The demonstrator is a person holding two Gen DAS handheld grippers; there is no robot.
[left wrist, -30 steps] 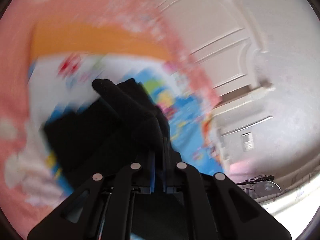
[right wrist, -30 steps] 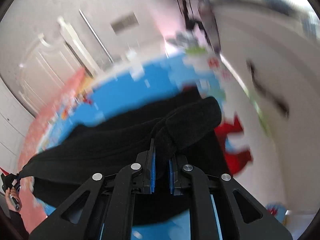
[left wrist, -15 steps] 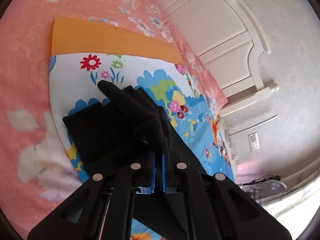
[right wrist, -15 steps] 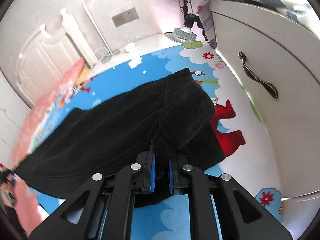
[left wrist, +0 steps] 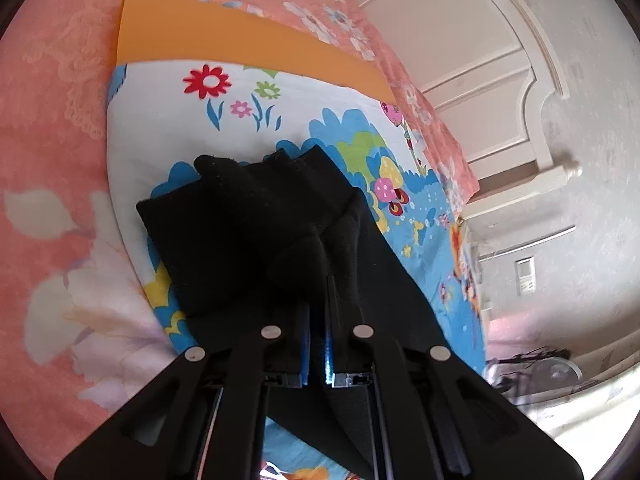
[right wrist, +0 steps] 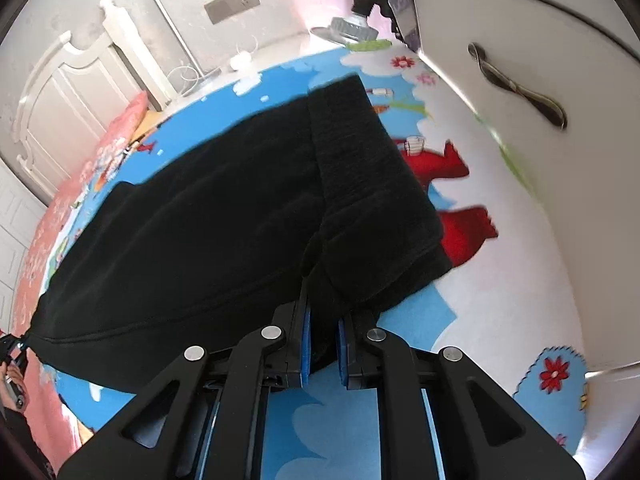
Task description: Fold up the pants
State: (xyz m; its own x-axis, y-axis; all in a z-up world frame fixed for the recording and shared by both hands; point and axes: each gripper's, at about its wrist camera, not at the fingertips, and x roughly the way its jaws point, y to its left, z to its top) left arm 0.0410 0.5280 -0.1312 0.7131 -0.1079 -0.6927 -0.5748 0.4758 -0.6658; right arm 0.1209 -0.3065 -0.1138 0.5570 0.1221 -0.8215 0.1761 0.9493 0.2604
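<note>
Black pants (right wrist: pixel 224 224) lie stretched over a colourful cartoon mat (right wrist: pixel 460 312) on a bed. My right gripper (right wrist: pixel 323 300) is shut on the waistband end of the pants, which bunches up over its fingers. My left gripper (left wrist: pixel 318 280) is shut on the leg-cuff end of the pants (left wrist: pixel 248 232), whose fabric folds over the fingertips and hides them. The left gripper also shows at the far left edge of the right wrist view (right wrist: pixel 16 348), holding the far end.
The mat (left wrist: pixel 168 92) lies on a pink floral bedspread (left wrist: pixel 52 160), with an orange strip (left wrist: pixel 224 36) at its end. A white headboard (left wrist: pixel 500 72) stands beyond. A white cabinet with a metal handle (right wrist: pixel 520 84) is on the right. A fan base (right wrist: pixel 348 28) stands on the floor.
Both grippers have lowered toward the mat with the pants still held. The pants now lie flatter and more spread out. The views are sharper, less motion blur.
</note>
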